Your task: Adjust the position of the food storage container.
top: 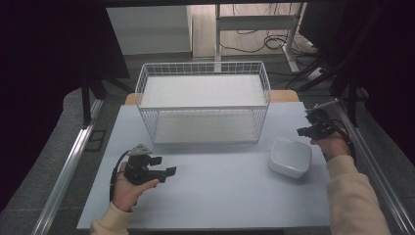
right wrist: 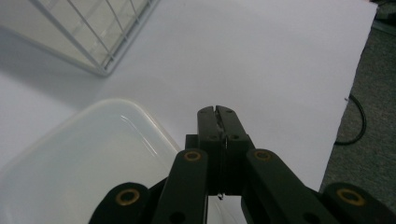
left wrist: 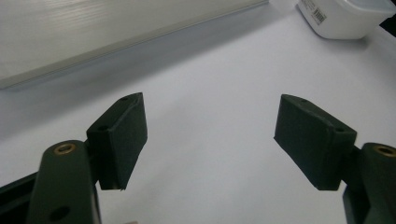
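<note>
A white rounded-square plastic container [top: 290,156] sits upside down on the right part of the table, apart from both grippers. It lies at the upper right of the left gripper view [left wrist: 343,16] and at the lower left of the right gripper view [right wrist: 93,163]. My left gripper [top: 165,166] is held low over the table's left front, jaws wide apart with nothing between them [left wrist: 210,116]. My right gripper [top: 302,131] hovers just beyond the container's far right corner. Its jaws are pressed together on nothing [right wrist: 217,112].
A white two-level wire rack [top: 203,100] stands at the back middle of the pale table [top: 220,205], and its corner shows in the right gripper view [right wrist: 100,51]. The table's right edge [right wrist: 348,88] runs close to my right gripper, with grey floor and a cable past it.
</note>
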`<state>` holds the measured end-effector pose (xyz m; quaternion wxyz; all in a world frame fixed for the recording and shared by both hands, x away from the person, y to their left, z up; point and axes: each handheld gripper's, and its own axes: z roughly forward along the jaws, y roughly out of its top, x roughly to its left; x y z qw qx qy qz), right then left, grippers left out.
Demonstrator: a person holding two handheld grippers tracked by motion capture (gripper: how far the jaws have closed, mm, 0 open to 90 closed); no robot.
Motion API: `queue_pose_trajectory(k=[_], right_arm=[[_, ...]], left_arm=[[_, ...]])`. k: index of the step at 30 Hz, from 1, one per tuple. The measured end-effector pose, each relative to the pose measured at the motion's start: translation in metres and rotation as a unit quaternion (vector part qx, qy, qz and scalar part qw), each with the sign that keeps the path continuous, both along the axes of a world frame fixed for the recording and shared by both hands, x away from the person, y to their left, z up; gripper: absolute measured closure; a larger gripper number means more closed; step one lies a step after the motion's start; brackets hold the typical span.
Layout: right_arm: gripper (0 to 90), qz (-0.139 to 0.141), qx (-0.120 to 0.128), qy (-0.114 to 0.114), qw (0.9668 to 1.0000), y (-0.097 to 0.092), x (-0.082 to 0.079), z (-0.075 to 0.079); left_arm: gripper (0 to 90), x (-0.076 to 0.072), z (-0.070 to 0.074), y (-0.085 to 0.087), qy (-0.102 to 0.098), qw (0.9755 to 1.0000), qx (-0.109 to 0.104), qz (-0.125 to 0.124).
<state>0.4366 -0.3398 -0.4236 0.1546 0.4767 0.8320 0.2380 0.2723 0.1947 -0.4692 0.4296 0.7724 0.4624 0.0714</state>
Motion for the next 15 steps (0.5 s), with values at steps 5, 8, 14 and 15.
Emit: queue_pose_trajectory(k=[5,8,14,15], right_arm=[[89.3,0.003,-0.024,0.015,0.9996,-0.004,0.002,-0.013],[89.4,0.005,-0.029,0.022,0.9993,-0.005,0.001,-0.017],[89.5,0.019,-0.054,0.034,0.9978,-0.005,-0.001,-0.021],[89.5,0.022,-0.056,0.034,0.9976,-0.005,-0.002,-0.021]], left_arm=[[25.0,0.0,0.001,0.001,0.0,1.0,-0.003,0.0],[25.1,0.0,0.001,0.0,0.0,1.0,-0.003,0.0],[25.1,0.0,0.0,0.0,0.001,1.0,-0.001,-0.002],[25.1,0.0,0.0,0.0,0.001,1.0,-0.001,-0.003]])
